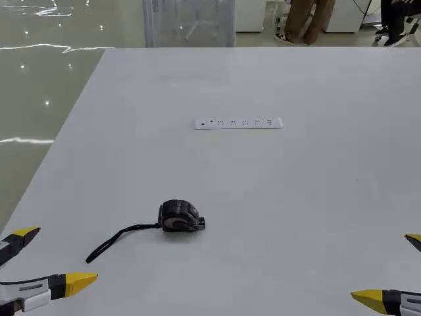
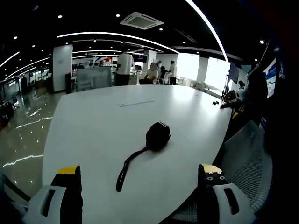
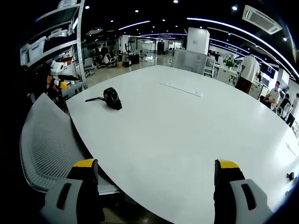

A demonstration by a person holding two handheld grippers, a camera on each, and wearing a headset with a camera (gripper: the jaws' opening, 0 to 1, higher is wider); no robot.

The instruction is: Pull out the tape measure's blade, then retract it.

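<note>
Fingers (image 2: 70, 170) of left gripper (image 2: 140, 169) and right gripper (image 3: 156, 163) spread wide; rounded black tape measure (image 1: 179, 216) on smooth table (image 1: 296, 197).

**Quick count of what's on the bench**

One tape measure (image 1: 179, 216) just ahead of the left gripper (image 1: 59, 257), one power strip (image 1: 238, 123) farther out past it, one table (image 1: 296, 197), one mesh chair (image 3: 42, 135). Two grippers counting the right gripper (image 1: 385, 266).

text: none legible | power strip (image 1: 238, 123) markings: too small
</note>
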